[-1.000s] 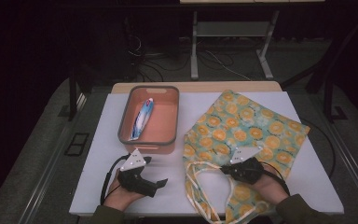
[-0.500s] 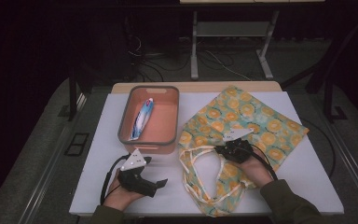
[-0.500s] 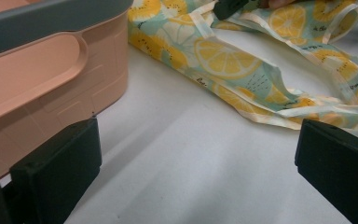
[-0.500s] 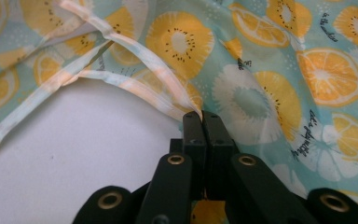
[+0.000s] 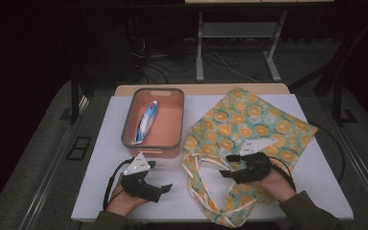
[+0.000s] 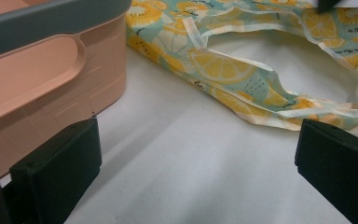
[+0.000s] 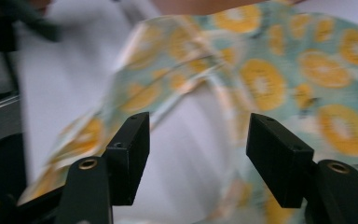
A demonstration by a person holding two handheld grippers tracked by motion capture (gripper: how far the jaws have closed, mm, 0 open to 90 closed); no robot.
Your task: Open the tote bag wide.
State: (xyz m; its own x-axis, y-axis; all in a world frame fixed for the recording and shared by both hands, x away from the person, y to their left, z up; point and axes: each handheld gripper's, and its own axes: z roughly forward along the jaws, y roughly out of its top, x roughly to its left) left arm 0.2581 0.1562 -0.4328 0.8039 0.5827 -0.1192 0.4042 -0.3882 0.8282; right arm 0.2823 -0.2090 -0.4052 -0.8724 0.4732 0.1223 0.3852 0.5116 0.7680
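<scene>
A lemon-printed cloth bag [image 5: 249, 129] is spread on the white bench [image 5: 316, 177], just to the right of a salmon-coloured bin [image 5: 154, 125] with a grey rim, its looped handles [image 5: 196, 165] trailing toward the near edge. From the high view a toothpaste tube [image 5: 144, 122] is seen lying inside the bin, which the left gripper view, looking only at the bin's outer wall [image 6: 51, 88], leaves hidden. The right hand-held gripper [image 5: 227, 165] is held above the handles, to the right of the bin's near corner; its jaws have just been opening, and in the right gripper view they are seen spread, with blurred fabric [image 7: 279, 74] beyond them and nothing pinched between. The left hand-held gripper [image 5: 165, 188] rests on the bench in front of the bin, jaws wide apart over bare bench, with the bag's hem and a handle strap [image 6: 242, 70] shown close ahead in the left gripper view.
</scene>
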